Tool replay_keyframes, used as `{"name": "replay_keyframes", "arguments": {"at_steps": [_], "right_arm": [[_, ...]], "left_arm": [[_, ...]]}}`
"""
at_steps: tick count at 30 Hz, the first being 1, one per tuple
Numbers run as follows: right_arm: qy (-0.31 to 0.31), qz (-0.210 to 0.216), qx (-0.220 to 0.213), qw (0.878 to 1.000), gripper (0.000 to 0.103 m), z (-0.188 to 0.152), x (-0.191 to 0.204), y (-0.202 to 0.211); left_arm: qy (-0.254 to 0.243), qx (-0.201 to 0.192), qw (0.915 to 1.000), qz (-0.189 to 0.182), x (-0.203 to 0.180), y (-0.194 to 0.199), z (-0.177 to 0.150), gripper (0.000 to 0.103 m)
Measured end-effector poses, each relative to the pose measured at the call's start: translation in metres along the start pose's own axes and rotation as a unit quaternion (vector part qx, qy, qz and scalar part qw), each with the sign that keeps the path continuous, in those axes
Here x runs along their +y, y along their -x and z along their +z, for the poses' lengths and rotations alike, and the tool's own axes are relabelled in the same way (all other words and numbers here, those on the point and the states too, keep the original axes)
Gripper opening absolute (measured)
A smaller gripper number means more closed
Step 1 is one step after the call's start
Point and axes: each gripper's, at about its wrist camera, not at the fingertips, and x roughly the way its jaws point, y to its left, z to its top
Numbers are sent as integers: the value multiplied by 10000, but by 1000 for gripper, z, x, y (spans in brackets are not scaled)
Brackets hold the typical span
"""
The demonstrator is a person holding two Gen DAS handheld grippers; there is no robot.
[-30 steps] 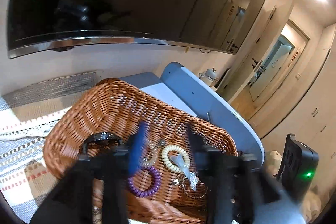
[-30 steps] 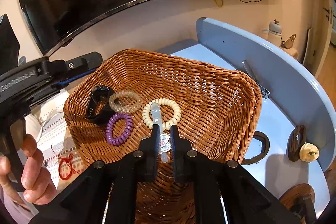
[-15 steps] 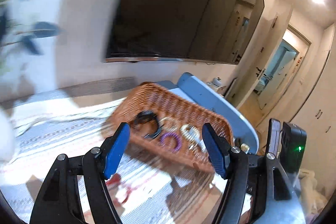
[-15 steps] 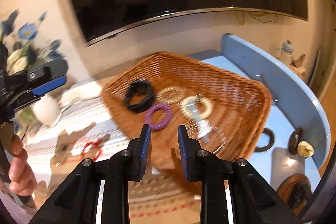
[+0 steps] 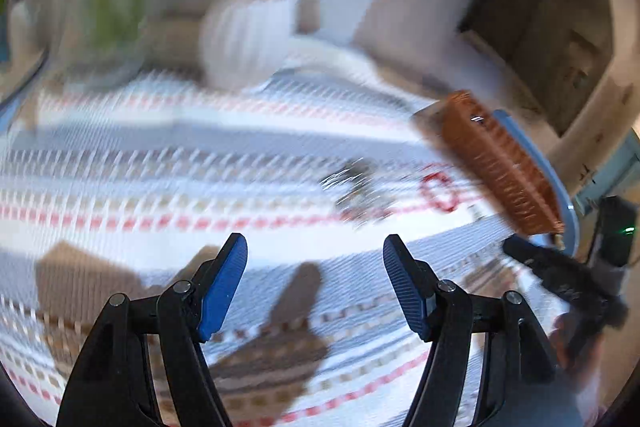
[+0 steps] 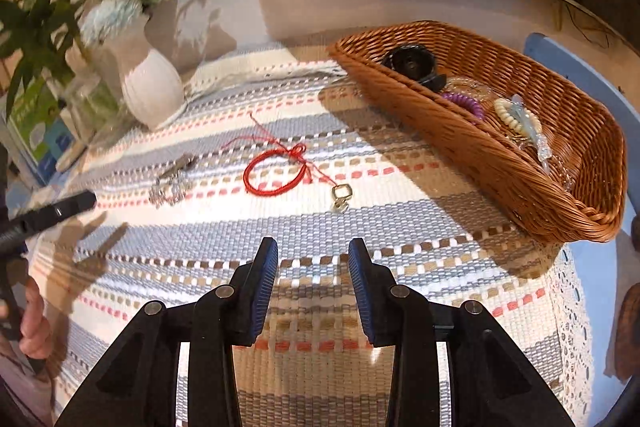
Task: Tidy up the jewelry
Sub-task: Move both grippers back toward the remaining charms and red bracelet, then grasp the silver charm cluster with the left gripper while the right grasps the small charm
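Observation:
A wicker basket (image 6: 500, 155) at the right holds a black band (image 6: 412, 65), a purple coil tie (image 6: 466, 105), a cream bead bracelet (image 6: 514, 117) and a pale clip (image 6: 534, 137). On the striped cloth lie a red cord bracelet (image 6: 274, 173), a small gold charm (image 6: 341, 195) and a silver piece (image 6: 172, 183). My right gripper (image 6: 313, 259) hovers over the cloth in front of the red cord, its jaws opening with nothing between them. My left gripper (image 5: 315, 255) is open and empty over the blurred cloth; the red cord (image 5: 438, 191) and silver piece (image 5: 356, 187) lie ahead to its right.
A white vase (image 6: 150, 91) with blue flowers stands at the back left beside a glass jar (image 6: 90, 103) and a box (image 6: 36, 131). A blue tabletop (image 6: 572, 67) lies behind the basket. A hand (image 6: 34, 323) holds the left gripper at the left edge.
Both grippers pulled back from the basket to the left over the cloth. The right gripper let go of the pale clip, which now lies in the basket, and its jaws widened.

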Motion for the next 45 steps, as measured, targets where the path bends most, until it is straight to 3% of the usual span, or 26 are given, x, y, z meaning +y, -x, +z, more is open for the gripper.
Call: {"name": "replay_keyframes", "arguments": {"at_steps": [4, 9, 14, 16, 19, 24, 31, 35, 37, 40, 45], "right_arm": [[102, 40, -50, 9999, 42, -2, 4, 0], [-91, 88, 2, 9999, 49, 0, -4, -3], [-264, 178, 73, 9995, 49, 1, -11, -6], [-286, 192, 115, 9993, 50, 0, -12, -7], [-266, 98, 132, 9995, 50, 0, -10, -8], [-248, 77, 326, 9991, 50, 2, -15, -12], [588, -449, 533, 9958, 50, 23, -13, -7], [760, -231, 635, 9948, 49, 31, -7, -23], [690, -171, 597, 9957, 48, 30, -7, -32], [406, -86, 677, 9968, 36, 28, -12, -47], [648, -429, 529, 9956, 22, 31, -3, -51]], "left_arm": [[-24, -339, 9994, 78, 2, 10, -2, 70], [-189, -276, 9994, 42, -5, 9, -2, 70], [-358, 232, 9990, 98, -22, -6, 6, 63], [-480, 430, 9979, -85, -35, -8, 13, 63], [-656, 460, 9965, -258, -53, -13, 28, 63], [-817, 530, 9952, -118, -68, -42, 37, 63], [-847, 255, 9961, 19, -68, -54, 23, 62], [-935, 170, 9954, 104, -71, -52, 22, 61], [-1033, 124, 9945, 137, -74, -50, 21, 60], [-1188, 79, 9925, 258, -80, -50, 19, 60], [-1203, 174, 9918, 383, -81, -55, 21, 54]]}}
